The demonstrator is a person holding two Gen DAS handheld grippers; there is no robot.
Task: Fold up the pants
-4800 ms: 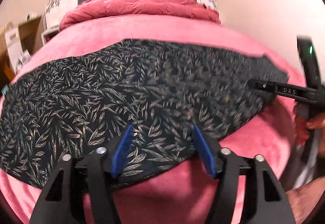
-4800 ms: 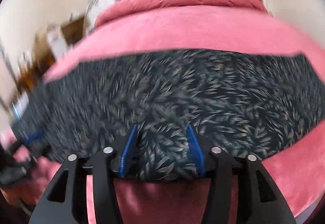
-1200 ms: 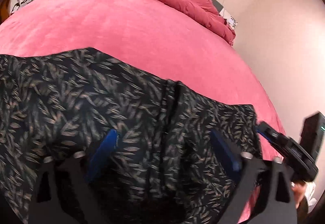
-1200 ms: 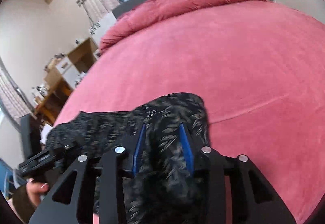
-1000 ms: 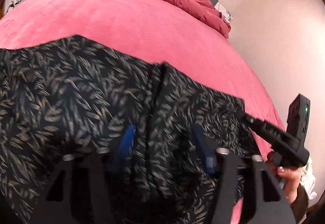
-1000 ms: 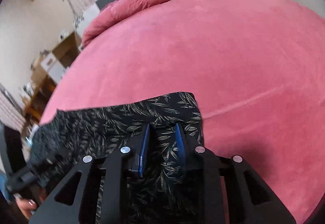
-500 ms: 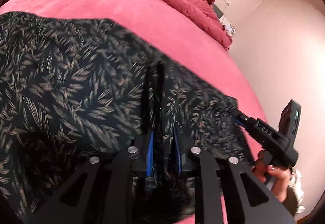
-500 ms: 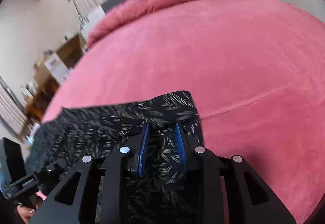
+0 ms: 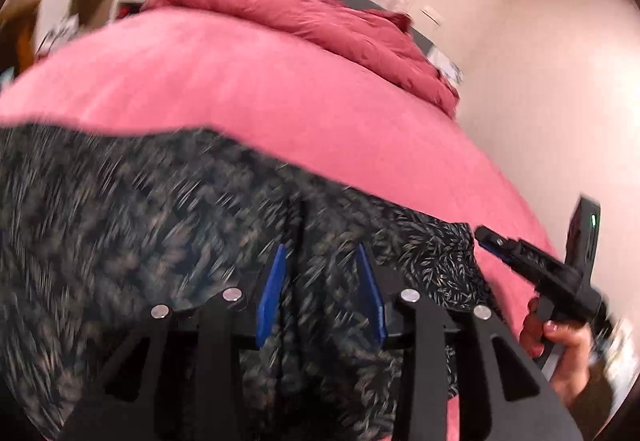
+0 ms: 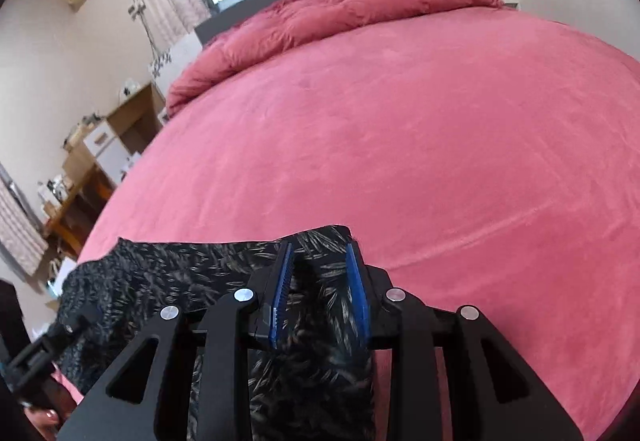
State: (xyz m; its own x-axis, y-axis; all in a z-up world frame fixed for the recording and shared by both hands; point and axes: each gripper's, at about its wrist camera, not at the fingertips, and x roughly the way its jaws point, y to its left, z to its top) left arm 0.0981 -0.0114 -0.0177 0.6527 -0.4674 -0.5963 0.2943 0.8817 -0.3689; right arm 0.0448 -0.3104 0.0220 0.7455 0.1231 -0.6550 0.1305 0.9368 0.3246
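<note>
Pink bed point(image 10: 440, 129), leaf-print pants point(image 9: 120, 225) across its near edge, rumpled red duvet point(image 10: 340, 1) at the far end

Your dark leaf-printed cloth pants point(image 9: 168, 225) look thin, soft and matt. The pink bed cover point(image 10: 440, 145) under them is a velvety, short-napped fabric; the crimson quilted duvet point(image 10: 340, 7) is smoother. Your matt black plastic left gripper point(image 9: 320, 293) carries ribbed blue pads point(image 9: 272, 289) and shiny metal rivets point(image 9: 410, 295).
</note>
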